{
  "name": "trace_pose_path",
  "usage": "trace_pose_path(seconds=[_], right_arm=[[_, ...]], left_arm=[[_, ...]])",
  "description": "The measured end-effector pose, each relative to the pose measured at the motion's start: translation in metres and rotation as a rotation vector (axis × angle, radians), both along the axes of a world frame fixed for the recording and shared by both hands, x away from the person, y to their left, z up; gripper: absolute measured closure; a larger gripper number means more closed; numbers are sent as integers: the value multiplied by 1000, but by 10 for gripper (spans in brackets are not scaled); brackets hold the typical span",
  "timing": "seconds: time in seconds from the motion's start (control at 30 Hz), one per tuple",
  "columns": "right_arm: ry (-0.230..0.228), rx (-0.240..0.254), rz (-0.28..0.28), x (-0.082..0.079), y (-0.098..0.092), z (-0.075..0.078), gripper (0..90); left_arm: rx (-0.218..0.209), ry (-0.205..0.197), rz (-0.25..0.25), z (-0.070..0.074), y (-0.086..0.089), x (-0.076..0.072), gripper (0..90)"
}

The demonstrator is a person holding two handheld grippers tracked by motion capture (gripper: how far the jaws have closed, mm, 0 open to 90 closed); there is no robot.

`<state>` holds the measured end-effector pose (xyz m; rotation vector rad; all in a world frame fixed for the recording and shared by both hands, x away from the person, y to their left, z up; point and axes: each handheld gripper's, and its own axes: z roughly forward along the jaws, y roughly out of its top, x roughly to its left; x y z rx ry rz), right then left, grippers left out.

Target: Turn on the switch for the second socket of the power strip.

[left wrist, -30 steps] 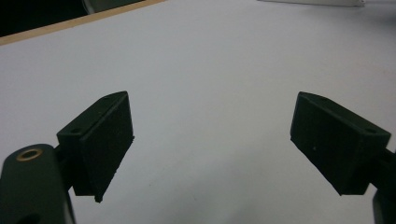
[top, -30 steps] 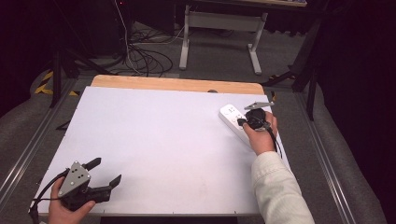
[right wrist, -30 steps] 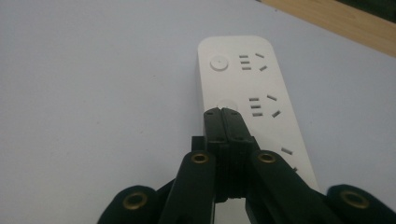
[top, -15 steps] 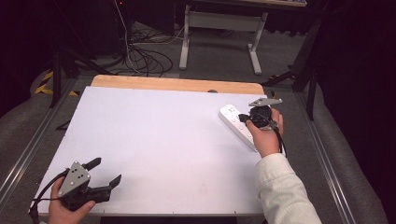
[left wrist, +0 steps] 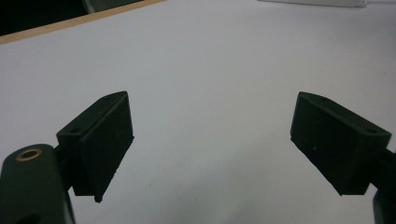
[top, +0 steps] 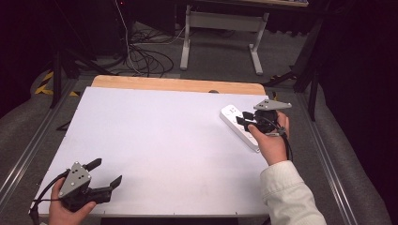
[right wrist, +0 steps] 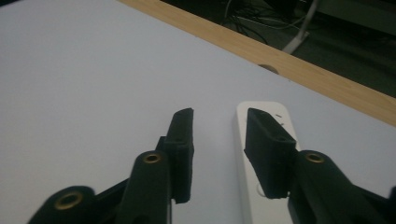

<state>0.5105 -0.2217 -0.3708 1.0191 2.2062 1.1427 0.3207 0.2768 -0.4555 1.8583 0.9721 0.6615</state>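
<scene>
Power strip: white, long, rigid plastic, lying flat at the desk far-right; probably light and smooth, so apt to slip; best taken across its narrow width, mid-length; cord not visible. Right gripper over its far end, jaws slightly apart, clamping nothing; left gripper near-left, jaws wide apart, empty.

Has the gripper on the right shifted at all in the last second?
Yes. The right gripper has moved toward the wooden table edge, further along the white power strip.
</scene>
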Motion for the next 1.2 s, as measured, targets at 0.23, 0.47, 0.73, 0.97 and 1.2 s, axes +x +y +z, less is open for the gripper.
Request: trace_pose_path(seconds=[0.23,0.47,0.73,0.97,1.2], right_arm=[[-55,65,48,-30,0,13,335],[-88,109,113,-59,-3,15,258],[-92,158,175,-88,-11,6,240],[-119,112,193,-108,-19,-9,240],[-63,215,243,-115,-28,-31,244]], left_arm=[[-2,1,1,0,-1,0,136],[-11,1,-6,1,0,-1,132],[-12,2,-4,1,0,-1,131],[-14,2,-5,1,0,-1,131],[-36,7,-14,1,0,-1,129]])
